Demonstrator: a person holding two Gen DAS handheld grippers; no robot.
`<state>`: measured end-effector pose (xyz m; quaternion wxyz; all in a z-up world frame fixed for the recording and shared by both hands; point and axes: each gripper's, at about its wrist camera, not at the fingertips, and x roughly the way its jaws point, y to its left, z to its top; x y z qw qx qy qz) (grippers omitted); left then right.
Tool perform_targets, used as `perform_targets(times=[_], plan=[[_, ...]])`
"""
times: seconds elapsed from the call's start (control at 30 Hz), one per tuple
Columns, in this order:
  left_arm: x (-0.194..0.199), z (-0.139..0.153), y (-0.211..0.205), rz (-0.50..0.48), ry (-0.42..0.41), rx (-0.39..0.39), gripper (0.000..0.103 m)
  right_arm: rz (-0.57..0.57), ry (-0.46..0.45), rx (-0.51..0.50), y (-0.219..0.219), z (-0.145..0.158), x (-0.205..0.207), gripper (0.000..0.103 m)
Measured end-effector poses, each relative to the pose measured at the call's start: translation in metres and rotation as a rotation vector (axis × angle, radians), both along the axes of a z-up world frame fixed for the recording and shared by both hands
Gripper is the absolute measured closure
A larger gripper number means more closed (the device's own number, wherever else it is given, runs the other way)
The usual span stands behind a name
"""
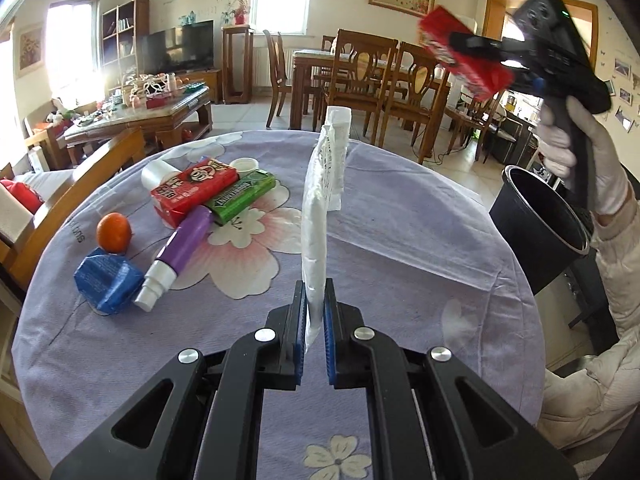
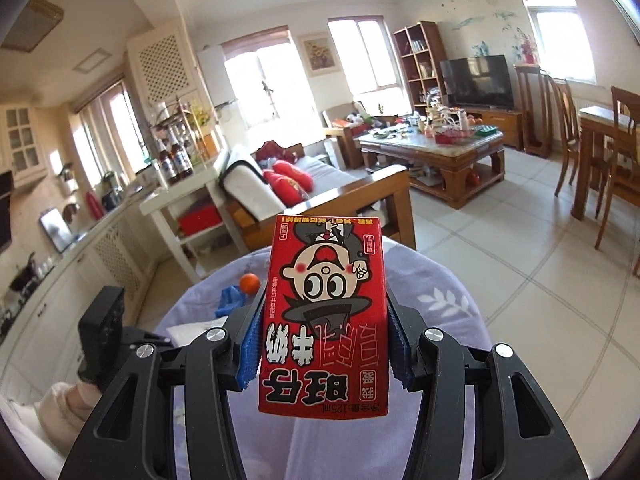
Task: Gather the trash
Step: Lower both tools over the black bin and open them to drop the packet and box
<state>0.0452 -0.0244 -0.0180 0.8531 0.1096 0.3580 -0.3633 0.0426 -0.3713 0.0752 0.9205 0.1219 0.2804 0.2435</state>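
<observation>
Gripping red milk carton (image 2: pixel 325 316) in right tongs (image 2: pixel 324 344), white wrapper (image 1: pixel 320 216) in left tongs (image 1: pixel 315 320)

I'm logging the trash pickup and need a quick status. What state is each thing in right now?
Left claw: shut on white wrapper, held upright.
Right claw: shut on red milk carton, lifted above the table.
Black bin: open, tilted beside the table.
Second red carton: lying on table.
Green gum pack: lying flat.
Purple tube: lying down, capped.
Orange: untouched.
</observation>
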Motion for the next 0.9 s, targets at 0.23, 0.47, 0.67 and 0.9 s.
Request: perform_targets(times=[0.23, 0.47, 0.67, 0.9], plan=[[0.005, 0.007, -0.021, 0.064, -0.073, -0.03, 0.098, -0.03, 0.011, 0.042, -0.035, -0.005, -0.054, 0.052], [-0.013, 0.032, -0.042, 0.029, -0.15, -0.126, 0.098, -0.064, 0.012, 0.092, -0.066, -0.008, -0.099, 0.052], [-0.034, 0.048, -0.084, -0.06, -0.152, -0.191, 0.098, -0.152, -0.001, 0.13, -0.111, -0.014, -0.147, 0.052], [-0.058, 0.046, -0.165, -0.205, -0.127, -0.235, 0.098, -0.296, 0.003, 0.158, -0.178, -0.031, -0.212, 0.052]])
